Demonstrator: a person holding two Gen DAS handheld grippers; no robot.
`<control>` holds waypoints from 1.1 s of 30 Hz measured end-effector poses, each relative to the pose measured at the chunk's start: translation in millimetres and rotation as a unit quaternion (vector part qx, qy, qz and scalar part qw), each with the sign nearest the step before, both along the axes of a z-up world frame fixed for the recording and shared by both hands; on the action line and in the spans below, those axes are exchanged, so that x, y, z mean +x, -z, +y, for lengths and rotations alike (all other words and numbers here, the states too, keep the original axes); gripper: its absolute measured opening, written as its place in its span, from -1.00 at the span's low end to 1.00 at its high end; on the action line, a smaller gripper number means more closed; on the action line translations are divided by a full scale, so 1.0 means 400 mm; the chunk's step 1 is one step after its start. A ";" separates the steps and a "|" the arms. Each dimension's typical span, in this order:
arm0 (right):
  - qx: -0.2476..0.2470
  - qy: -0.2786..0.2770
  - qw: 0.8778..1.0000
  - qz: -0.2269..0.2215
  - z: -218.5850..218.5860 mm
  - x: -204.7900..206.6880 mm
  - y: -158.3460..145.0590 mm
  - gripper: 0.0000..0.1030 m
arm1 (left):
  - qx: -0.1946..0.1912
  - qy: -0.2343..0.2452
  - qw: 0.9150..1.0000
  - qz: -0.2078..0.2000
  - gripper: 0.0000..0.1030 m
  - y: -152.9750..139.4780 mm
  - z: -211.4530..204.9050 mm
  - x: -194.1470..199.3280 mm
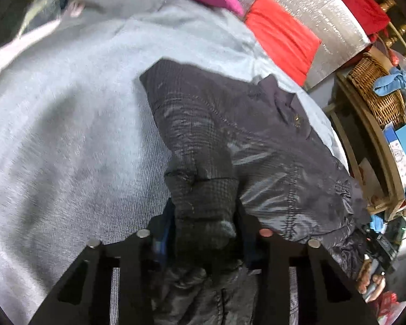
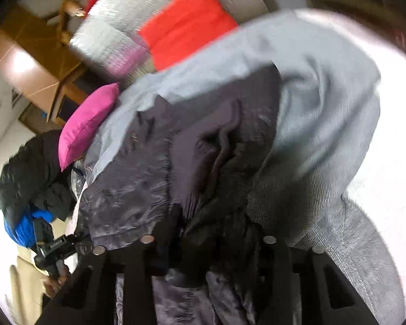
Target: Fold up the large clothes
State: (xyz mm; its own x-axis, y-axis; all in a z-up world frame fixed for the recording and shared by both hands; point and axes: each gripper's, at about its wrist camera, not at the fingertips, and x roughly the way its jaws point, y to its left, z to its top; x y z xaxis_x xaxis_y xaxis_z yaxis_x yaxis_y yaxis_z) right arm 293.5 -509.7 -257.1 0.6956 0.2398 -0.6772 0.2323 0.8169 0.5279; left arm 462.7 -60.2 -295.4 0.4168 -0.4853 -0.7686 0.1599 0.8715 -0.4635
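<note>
While spread on grey bedcover (image 1: pixel 67 135): dark jacket (image 1: pixel 257 149)
Left gripper (image 1: pixel 203 233): clenched on jacket fold
Right gripper (image 2: pixel 208 241): clenched on jacket edge

Left tool (image 1: pixel 203 233) matte black, slotted angular finger frames, round silver studs; right tool (image 2: pixel 208 239) alike

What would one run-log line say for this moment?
left tongs: gripping dark jacket | right tongs: gripping jacket | surface: grey blanket

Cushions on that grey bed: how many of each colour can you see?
Pink cushion: 1
Red cushion: 1
Total: 2
A further red shape at the left wrist view's top edge is too cut off to count.
</note>
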 end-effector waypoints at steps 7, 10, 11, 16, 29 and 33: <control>0.009 0.013 0.999 0.041 -0.013 0.015 0.055 -0.10 | 0.048 0.018 0.999 0.006 0.06 0.025 -0.023 0.001; 0.044 0.018 0.998 0.039 -0.027 0.007 0.043 0.19 | 0.063 0.024 0.998 0.007 0.31 0.000 -0.034 -0.016; 0.050 0.015 0.998 0.036 -0.026 0.000 0.034 0.38 | 0.068 0.023 0.997 0.001 0.31 -0.009 -0.033 -0.028; 0.041 0.002 0.999 0.023 -0.031 -0.068 0.016 0.43 | 0.088 0.021 0.995 -0.032 0.36 -0.050 0.007 -0.107; 0.081 0.032 0.996 0.017 -0.075 -0.374 0.055 0.43 | 0.101 -0.014 0.992 -0.075 0.37 -0.062 0.135 -0.410; 0.100 0.032 0.994 0.005 -0.049 -0.475 0.059 0.43 | 0.087 -0.024 0.994 -0.055 0.37 -0.030 0.164 -0.498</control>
